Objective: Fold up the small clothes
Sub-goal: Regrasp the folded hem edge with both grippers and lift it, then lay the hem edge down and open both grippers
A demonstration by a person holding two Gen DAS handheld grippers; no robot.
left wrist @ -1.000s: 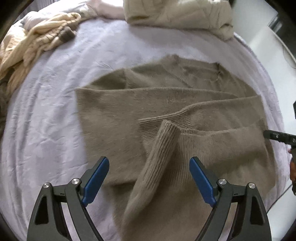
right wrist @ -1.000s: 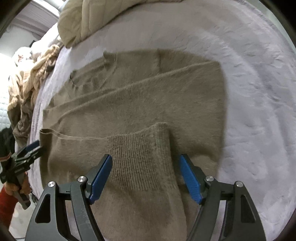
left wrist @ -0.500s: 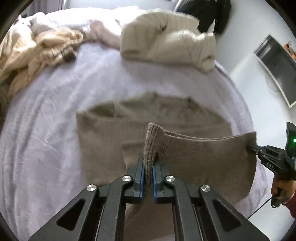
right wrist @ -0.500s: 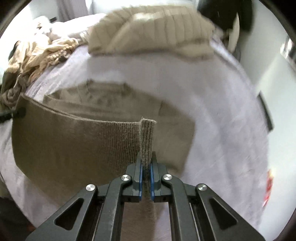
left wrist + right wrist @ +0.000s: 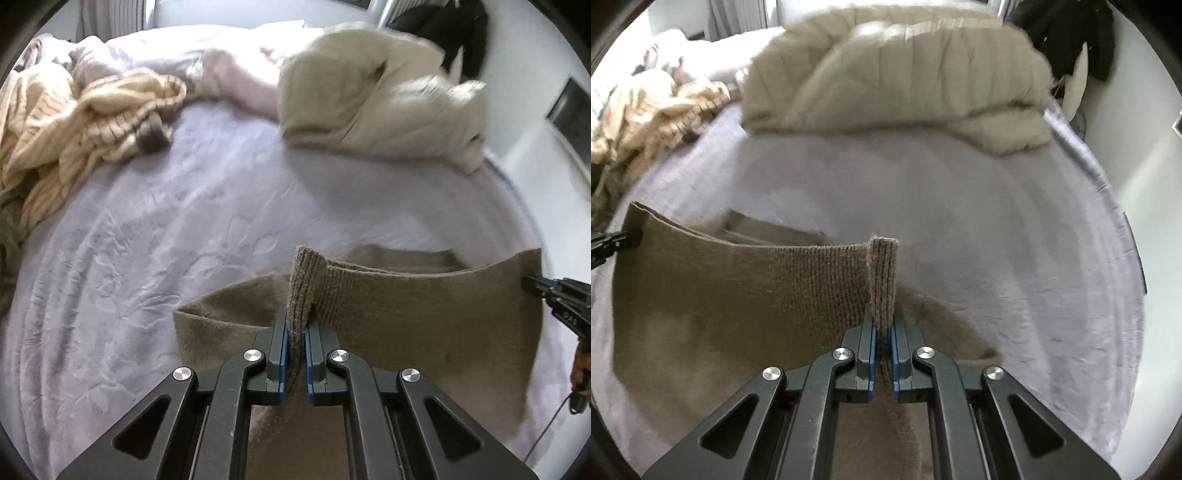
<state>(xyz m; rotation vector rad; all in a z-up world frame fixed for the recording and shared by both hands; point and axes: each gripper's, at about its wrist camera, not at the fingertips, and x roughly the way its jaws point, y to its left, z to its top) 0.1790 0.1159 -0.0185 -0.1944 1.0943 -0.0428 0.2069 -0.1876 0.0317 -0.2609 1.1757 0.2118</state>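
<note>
both the left gripper (image 5: 294, 334) and right gripper (image 5: 882, 332) are clamped on the ribbed hem of the brown sweater (image 5: 424, 310), lifted above the bed (image 5: 166, 221); fold step underway; next, judged: carry hem toward the collar.

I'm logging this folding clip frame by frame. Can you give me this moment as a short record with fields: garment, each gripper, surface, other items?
garment: brown knit sweater, ribbed hem lifted off the bed, the rest lying below
left gripper: shut on one end of the ribbed hem
right gripper: shut on the other end of the hem
hem between grippers: held up as a band, slightly sagging
surface: lilac bedspread
other items: cream quilted bedding bunched at the far side; tan knit garments heaped at far left
</note>
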